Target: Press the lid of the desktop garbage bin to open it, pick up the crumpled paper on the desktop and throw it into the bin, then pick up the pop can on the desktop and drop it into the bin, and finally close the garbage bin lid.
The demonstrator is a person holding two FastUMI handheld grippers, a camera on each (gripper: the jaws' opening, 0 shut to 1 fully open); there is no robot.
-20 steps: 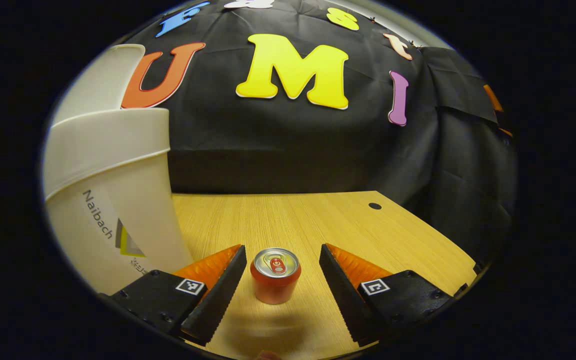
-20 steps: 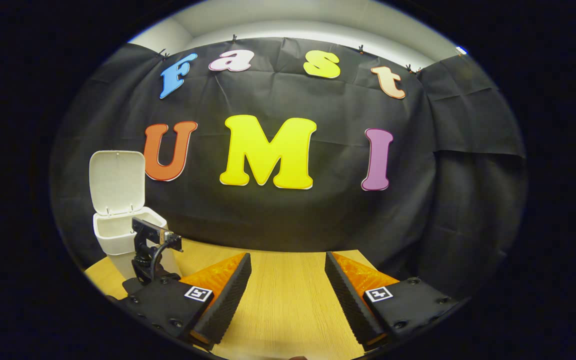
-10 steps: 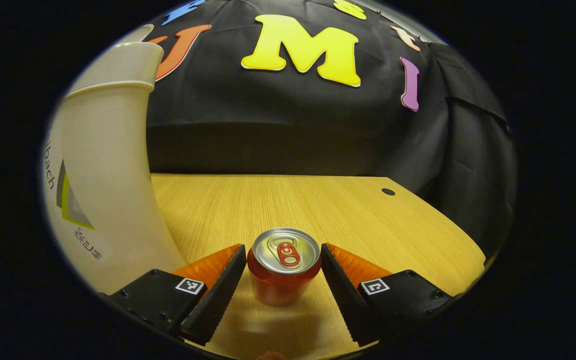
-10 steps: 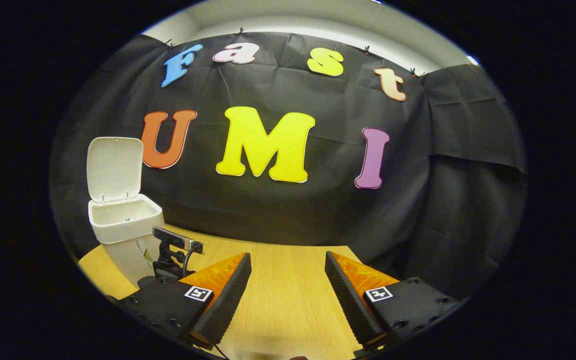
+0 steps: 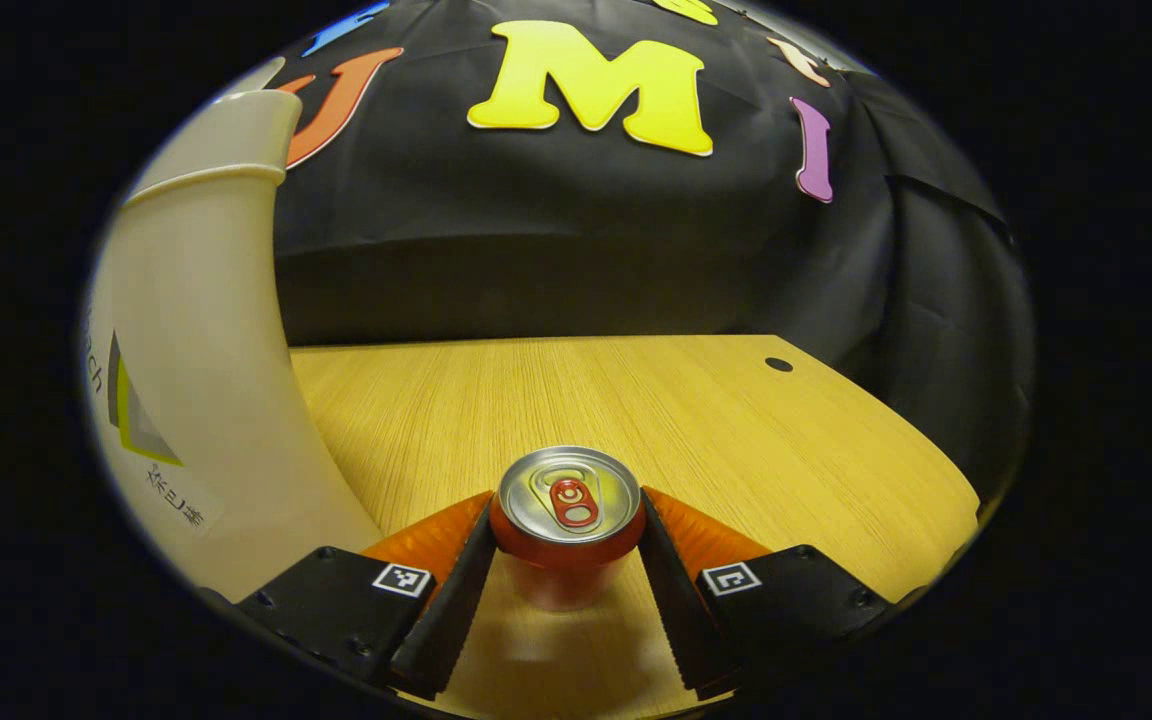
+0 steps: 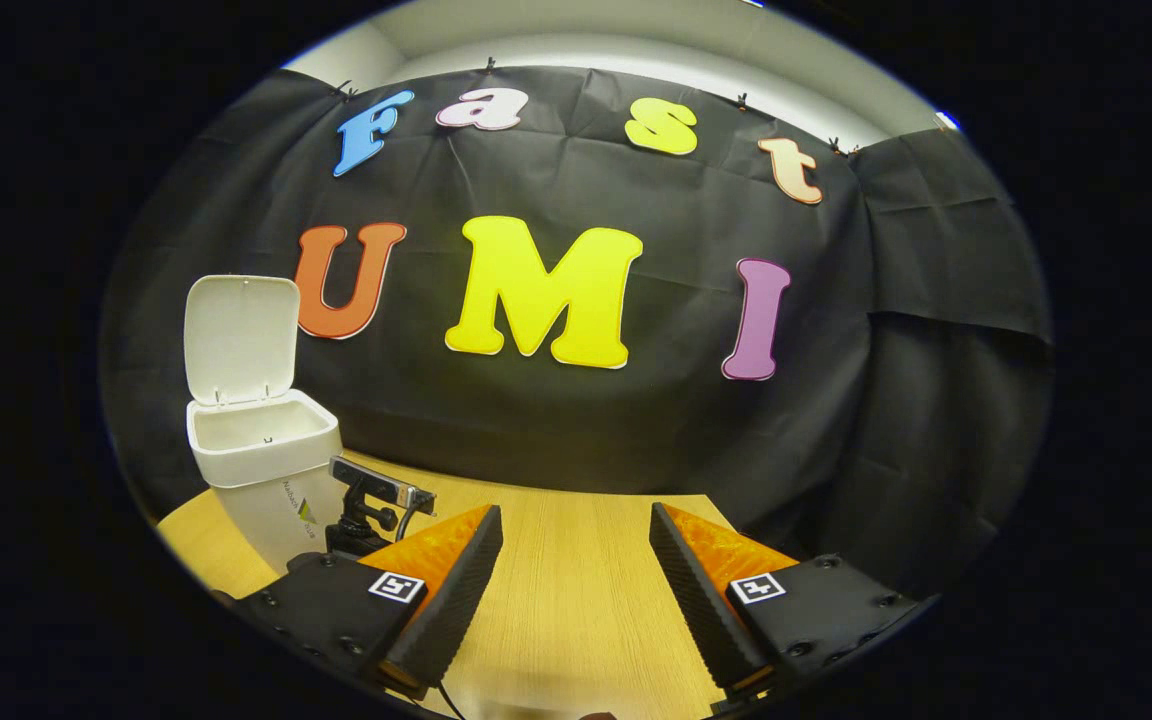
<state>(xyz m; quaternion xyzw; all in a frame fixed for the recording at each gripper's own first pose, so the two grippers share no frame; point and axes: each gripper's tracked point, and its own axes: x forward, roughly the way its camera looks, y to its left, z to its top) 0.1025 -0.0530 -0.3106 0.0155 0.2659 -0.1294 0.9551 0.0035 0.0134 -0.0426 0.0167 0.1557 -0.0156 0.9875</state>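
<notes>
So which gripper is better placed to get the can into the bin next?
Left. The left gripper has its fingers closed against both sides of the pop can, beside the bin, whose lid stands open. The right gripper is open with nothing between its fingers.

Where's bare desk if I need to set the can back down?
Bare desk runs from the pop can back to the cloth wall and right toward the small hole. Crowded on the left, where the bin stands close to the left gripper.
</notes>
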